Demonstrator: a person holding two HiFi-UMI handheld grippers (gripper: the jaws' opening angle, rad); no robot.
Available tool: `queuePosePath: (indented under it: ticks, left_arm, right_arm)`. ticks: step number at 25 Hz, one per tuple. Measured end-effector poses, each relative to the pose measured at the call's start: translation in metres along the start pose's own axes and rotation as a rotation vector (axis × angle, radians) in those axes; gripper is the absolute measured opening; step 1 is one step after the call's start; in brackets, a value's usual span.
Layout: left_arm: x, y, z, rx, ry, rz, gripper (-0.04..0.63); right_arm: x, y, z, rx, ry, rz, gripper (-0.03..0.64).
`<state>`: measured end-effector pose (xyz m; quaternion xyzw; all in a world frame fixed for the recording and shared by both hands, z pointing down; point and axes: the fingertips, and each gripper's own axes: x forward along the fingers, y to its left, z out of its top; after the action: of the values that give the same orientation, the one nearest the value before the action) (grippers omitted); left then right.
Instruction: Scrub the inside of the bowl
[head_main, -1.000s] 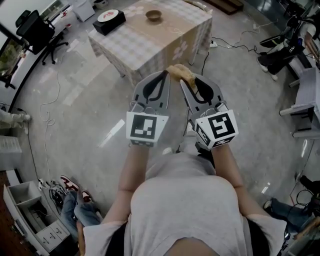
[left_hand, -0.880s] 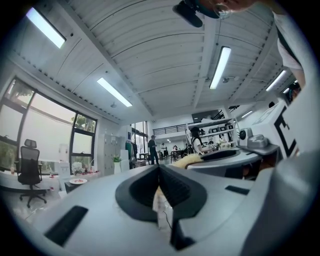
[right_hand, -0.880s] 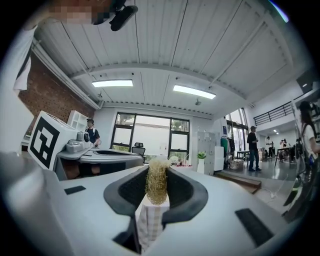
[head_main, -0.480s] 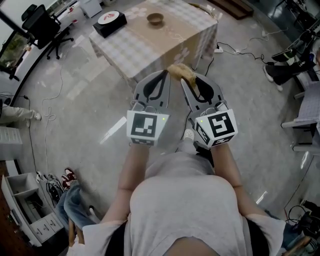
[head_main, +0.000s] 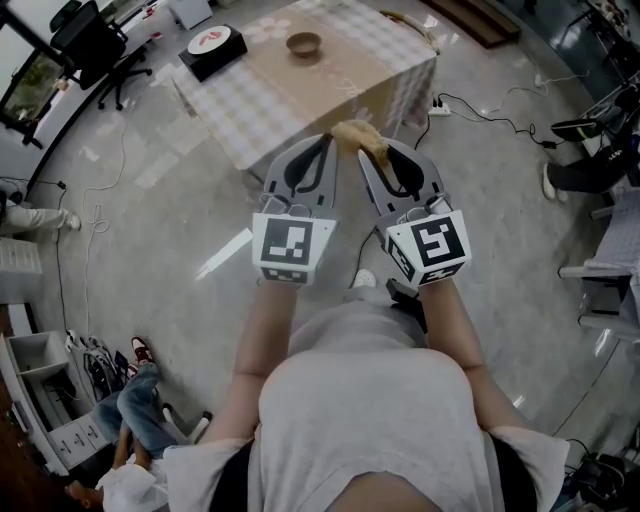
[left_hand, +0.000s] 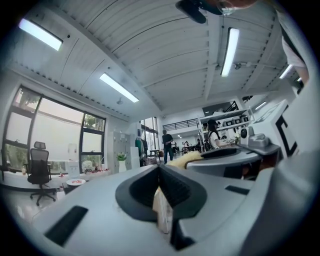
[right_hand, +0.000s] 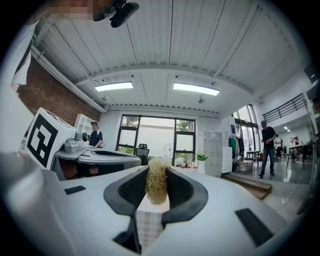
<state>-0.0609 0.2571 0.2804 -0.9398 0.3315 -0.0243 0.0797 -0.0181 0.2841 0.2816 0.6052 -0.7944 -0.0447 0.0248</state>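
A small brown bowl (head_main: 303, 43) stands on a table with a checked cloth (head_main: 270, 105), far ahead of both grippers. My right gripper (head_main: 368, 150) is held level and shut on a straw-coloured fibre scrubber (head_main: 358, 134); the right gripper view shows the tuft (right_hand: 157, 184) pinched between the dark pads. Beside it on the left, my left gripper (head_main: 327, 142) is shut with nothing between its jaws. In the left gripper view the closed jaws (left_hand: 160, 175) meet in a line, and the scrubber (left_hand: 186, 159) shows off to the right. The bowl's inside is too small to make out.
A black box with a red-and-white plate (head_main: 215, 42) sits on the table's far left end. Office chairs (head_main: 85, 35) stand at upper left, cables (head_main: 480, 100) lie on the floor at right, and a person's legs (head_main: 140, 410) and a drawer unit (head_main: 45, 395) are at lower left.
Both grippers have moved forward together towards the table, still side by side and shut. The table and bowl sit a little closer in the head view.
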Motion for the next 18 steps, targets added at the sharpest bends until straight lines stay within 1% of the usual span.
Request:
queuePosePath:
  ticks: [7, 13, 18]
  left_arm:
    - [0.043, -0.011, -0.001, -0.023, 0.022, 0.058, 0.011]
    - [0.062, -0.008, -0.007, -0.041, 0.04, 0.11, 0.011]
    - [0.078, 0.003, -0.015, -0.035, 0.061, 0.126, 0.011]
  right_arm:
    - [0.007, -0.045, -0.007, -0.007, 0.021, 0.054, 0.095]
    - [0.017, -0.068, -0.013, -0.004, 0.027, 0.087, 0.097]
    - [0.035, -0.08, -0.018, 0.008, 0.024, 0.107, 0.097]
